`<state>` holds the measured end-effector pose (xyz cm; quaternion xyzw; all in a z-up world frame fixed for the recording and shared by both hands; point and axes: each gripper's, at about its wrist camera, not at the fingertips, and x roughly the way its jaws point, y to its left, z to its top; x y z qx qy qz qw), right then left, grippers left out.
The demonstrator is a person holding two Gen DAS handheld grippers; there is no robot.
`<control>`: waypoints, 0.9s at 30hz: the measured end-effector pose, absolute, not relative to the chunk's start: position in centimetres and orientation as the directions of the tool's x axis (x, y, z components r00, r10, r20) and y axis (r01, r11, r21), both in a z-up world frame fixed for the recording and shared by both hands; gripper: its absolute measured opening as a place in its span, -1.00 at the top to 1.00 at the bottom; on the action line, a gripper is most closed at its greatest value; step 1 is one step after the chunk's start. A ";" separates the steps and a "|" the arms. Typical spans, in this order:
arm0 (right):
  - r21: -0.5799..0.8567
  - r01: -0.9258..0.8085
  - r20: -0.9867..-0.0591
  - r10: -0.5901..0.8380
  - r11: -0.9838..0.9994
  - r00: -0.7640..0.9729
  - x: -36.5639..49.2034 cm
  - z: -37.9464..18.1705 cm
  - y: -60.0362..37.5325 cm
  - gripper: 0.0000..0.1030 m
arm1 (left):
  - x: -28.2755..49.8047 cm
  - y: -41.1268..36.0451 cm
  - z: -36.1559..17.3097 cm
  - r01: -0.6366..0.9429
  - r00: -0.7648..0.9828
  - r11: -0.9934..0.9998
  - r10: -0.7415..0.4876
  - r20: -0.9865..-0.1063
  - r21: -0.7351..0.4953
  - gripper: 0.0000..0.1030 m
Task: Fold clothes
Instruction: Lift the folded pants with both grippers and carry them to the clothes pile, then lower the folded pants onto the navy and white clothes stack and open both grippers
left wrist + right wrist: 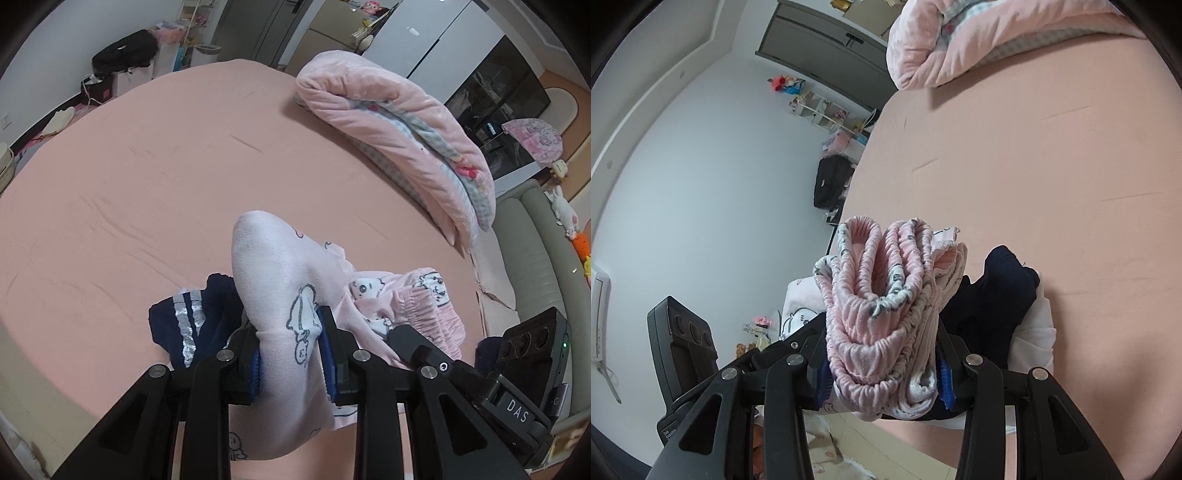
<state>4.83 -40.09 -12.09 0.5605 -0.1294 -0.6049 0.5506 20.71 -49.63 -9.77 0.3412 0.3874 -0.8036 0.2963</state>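
Clamping a pale pink printed garment (pixel 288 295) between narrowly parted jaws, the left gripper (pixel 291 354) hangs over the near edge of a pink bed (pixel 147 166), a navy garment (pixel 192 325) just left. Right view: the right gripper (pixel 886 380), jaws wider, pinches the bunched pink waistband (pixel 879 295) above the bed's near left edge.
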 end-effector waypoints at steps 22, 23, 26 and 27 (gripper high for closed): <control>0.777 0.471 -0.586 -0.753 -0.418 0.298 3.5 -18.7 -41.3 0.17 | 21.6 -52.3 -13.7 0.790 -0.549 -0.417 -0.152 -0.822 -0.451 0.52; 0.777 0.469 -0.586 -0.754 -0.420 0.296 3.4 -18.9 -41.3 0.17 | 21.5 -52.4 -13.7 0.787 -0.551 -0.420 -0.148 -0.821 -0.452 0.51; 0.778 0.467 -0.585 -0.756 -0.420 0.295 3.2 -19.6 -41.1 0.16 | 21.3 -52.8 -13.8 0.783 -0.549 -0.429 -0.137 -0.825 -0.450 0.50; 0.777 0.467 -0.587 -0.754 -0.422 0.294 3.2 -19.9 -41.1 0.16 | 21.2 -53.0 -14.1 0.783 -0.549 -0.425 -0.125 -0.827 -0.455 0.50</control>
